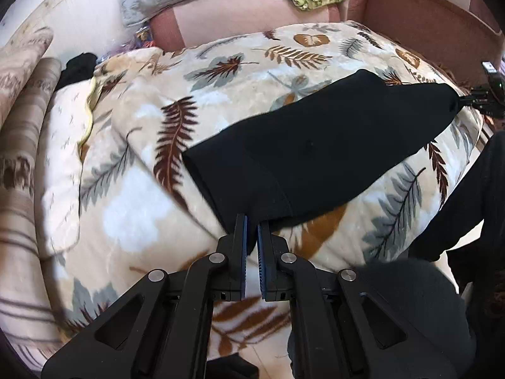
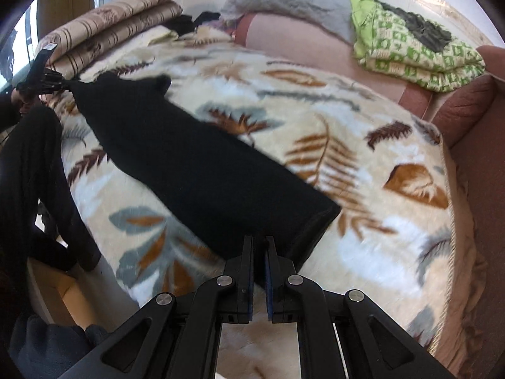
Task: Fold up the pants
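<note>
One pair of black pants (image 1: 303, 145), folded into a long strip, lying on the leaf-print blanket (image 1: 132, 208). Two grippers, one at each end of the strip.

Left gripper (image 1: 252, 224): angled steeply down toward the blanket, jaws clenched on the near corner of the pants, black fabric pinched between the blue pads (image 1: 261, 252). In the right wrist view the same gripper (image 2: 68, 84) sits at the far-left tip of the strip, cloth drawn to a point there.

Right gripper (image 2: 259, 243): also tilted steeply down, jaws clamped on the pants' edge, fabric between the pads. In the left wrist view it (image 1: 462, 99) shows at the far-right tip, fabric pulled to a point.

Pants' long axis runs gripper to gripper across the blanket, stretched fairly taut; wider end by the right gripper, with a hemmed edge (image 2: 318, 230), narrower toward the left gripper.

Around the blanket: one green-patterned folded cloth (image 2: 419, 53) beyond it on the pink sofa (image 2: 284, 34), one grey pillow (image 2: 296, 3) next to that cloth, two striped beige cushions (image 2: 120, 22) stacked at the blanket's far-left corner, one small dark garment (image 2: 192, 20) beside the cushions. Person's dark sleeve (image 2: 38, 170) at the blanket's left edge.
</note>
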